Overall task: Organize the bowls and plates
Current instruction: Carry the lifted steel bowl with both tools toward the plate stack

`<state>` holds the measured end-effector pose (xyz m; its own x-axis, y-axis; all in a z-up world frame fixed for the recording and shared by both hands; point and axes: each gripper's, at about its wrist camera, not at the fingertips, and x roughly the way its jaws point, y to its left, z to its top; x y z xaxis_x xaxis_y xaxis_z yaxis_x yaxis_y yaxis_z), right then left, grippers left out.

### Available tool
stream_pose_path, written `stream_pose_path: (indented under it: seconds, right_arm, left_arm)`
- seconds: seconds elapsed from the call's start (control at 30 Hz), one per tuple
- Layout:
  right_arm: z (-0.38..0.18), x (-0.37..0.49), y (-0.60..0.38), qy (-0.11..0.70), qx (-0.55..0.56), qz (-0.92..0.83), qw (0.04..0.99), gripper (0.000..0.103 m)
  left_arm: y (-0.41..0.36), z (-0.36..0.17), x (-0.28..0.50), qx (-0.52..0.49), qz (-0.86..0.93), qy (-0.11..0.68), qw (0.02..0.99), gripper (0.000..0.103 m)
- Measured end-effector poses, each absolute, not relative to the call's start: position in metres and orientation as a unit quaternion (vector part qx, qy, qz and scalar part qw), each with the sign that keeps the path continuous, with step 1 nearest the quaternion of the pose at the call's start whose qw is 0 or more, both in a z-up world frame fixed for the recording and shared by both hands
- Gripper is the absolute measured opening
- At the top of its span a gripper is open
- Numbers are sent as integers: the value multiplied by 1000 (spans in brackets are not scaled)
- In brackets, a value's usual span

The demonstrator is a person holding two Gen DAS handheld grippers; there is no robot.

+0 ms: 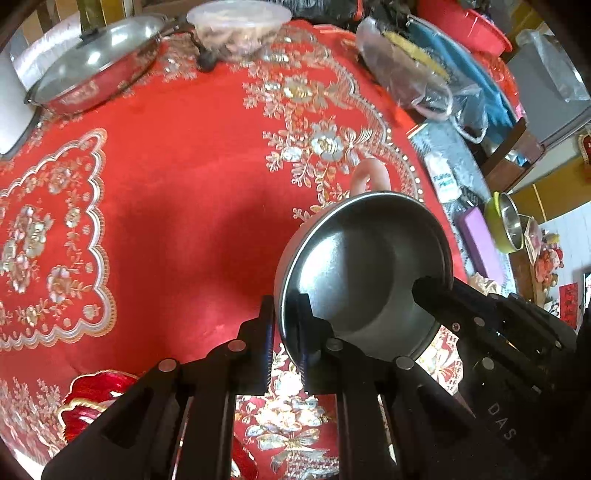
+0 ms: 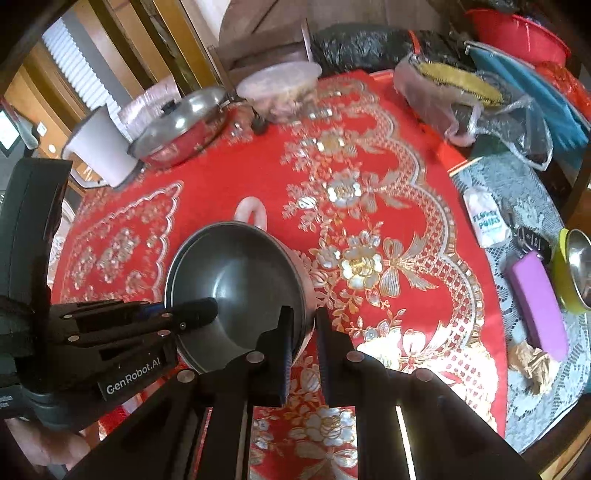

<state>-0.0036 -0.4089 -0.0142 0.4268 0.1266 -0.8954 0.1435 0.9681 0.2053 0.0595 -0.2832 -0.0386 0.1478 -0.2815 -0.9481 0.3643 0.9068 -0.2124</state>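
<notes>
My left gripper [image 1: 286,343] pinches the near rim of the steel bowl [image 1: 364,266], one finger inside, one outside. My right gripper [image 2: 303,332] clamps the opposite rim likewise, so the bowl hangs tilted over the red tablecloth [image 1: 177,192], frame centre. I reckon two grips steady it. A green bowl [image 2: 570,273] waits at far right.

A lived-in home dining area is suggested. A round table is covered by a red tablecloth [image 2: 236,206] embroidered with gold and silver flowers. A lidded steel pan [image 2: 181,125], a covered plastic food tub [image 2: 280,88], filled plastic bags [image 2: 461,99] and a red basin [image 2: 517,33] are crowded along the far edge, beside wooden furniture.
</notes>
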Motion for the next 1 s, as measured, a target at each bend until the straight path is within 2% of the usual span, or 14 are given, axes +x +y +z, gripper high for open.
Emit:
stream_pose_path:
  seconds: [1.0]
  right_arm:
    - [76,-77,-326,471,87,-26,878,12]
  left_arm:
    - [-212,35,-4,2,-254,553,794,9]
